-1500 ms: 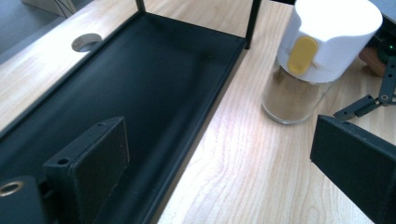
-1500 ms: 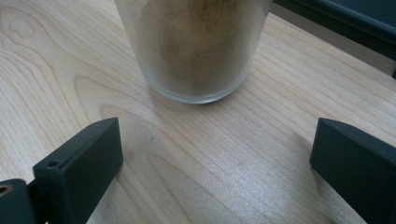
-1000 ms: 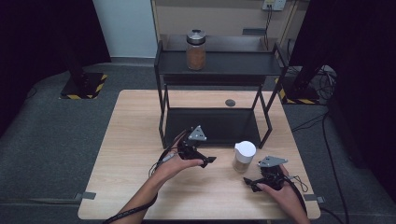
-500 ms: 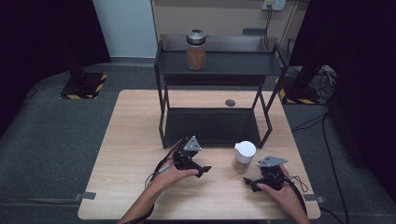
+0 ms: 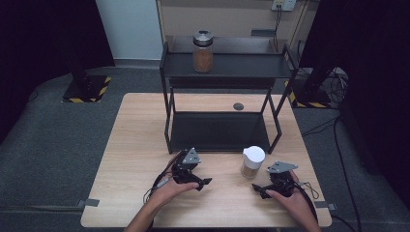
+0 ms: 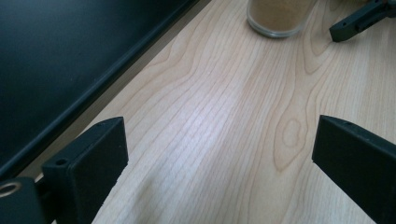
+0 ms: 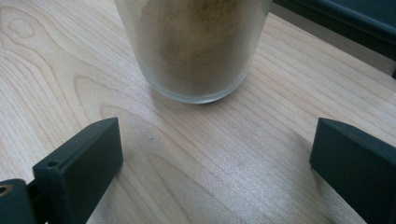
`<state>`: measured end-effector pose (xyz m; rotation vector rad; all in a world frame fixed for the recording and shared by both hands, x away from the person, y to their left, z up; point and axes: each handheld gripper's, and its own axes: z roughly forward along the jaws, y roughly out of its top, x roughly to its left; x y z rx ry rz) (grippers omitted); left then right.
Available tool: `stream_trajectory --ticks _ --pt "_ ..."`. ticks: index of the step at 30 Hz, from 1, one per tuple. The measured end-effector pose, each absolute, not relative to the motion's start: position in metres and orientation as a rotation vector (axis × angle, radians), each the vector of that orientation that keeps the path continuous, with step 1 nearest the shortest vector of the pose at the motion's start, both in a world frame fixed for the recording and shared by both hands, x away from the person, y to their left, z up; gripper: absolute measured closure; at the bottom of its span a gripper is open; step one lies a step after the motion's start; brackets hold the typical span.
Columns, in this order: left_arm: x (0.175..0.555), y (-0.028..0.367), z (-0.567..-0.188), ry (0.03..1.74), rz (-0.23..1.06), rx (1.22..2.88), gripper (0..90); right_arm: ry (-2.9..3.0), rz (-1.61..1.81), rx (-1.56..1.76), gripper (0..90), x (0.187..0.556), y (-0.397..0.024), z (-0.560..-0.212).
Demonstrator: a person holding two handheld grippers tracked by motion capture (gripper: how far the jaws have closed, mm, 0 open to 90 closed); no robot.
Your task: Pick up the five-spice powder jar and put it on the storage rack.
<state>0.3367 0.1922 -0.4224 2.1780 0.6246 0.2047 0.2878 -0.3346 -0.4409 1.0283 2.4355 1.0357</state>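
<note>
A glass jar (image 5: 253, 162) with a white lid and brown powder stands on the wooden table (image 5: 140, 145), in front of the black shelf rack (image 5: 217, 67). My right gripper (image 5: 258, 189) rests just right of and nearer than it, open, with the jar (image 7: 196, 46) straight ahead of its jaws (image 7: 217, 140) and apart from them. My left gripper (image 5: 200, 182) sits left of the jar, open and empty (image 6: 219, 140) over bare wood. The jar's base (image 6: 275, 18) shows far ahead of it. A second jar (image 5: 203, 51) with a dark lid stands on the rack's top shelf.
The rack's black bottom shelf (image 5: 217, 130) lies just beyond both grippers, and its edge (image 6: 56, 60) runs along the left of the left gripper view. A small dark disc (image 5: 238, 106) lies on the table behind the rack. A jaw tip of the right gripper (image 6: 359, 21) shows beside the jar.
My left gripper has drawn back from the rack toward the table's near edge, staying open. The right gripper and the jar have not moved.
</note>
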Motion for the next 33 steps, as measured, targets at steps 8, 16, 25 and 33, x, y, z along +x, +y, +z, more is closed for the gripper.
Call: stream_trajectory --ticks 8,16,25,33 --pt "0.331 0.200 -0.425 0.643 0.214 2.189 3.0 2.435 1.036 1.029 3.0 0.288 -0.335 -0.441" --pt "0.321 0.219 -0.430 0.685 0.223 2.162 3.3 2.435 1.036 1.030 3.0 0.288 -0.335 -0.441" --pt "0.305 0.254 -0.432 0.800 0.271 2.125 3.8 2.435 1.036 1.029 3.0 0.288 -0.335 -0.441" --pt "0.294 0.277 -0.433 0.899 0.337 2.105 3.9 2.436 1.038 1.030 3.0 0.288 -0.335 -0.441"
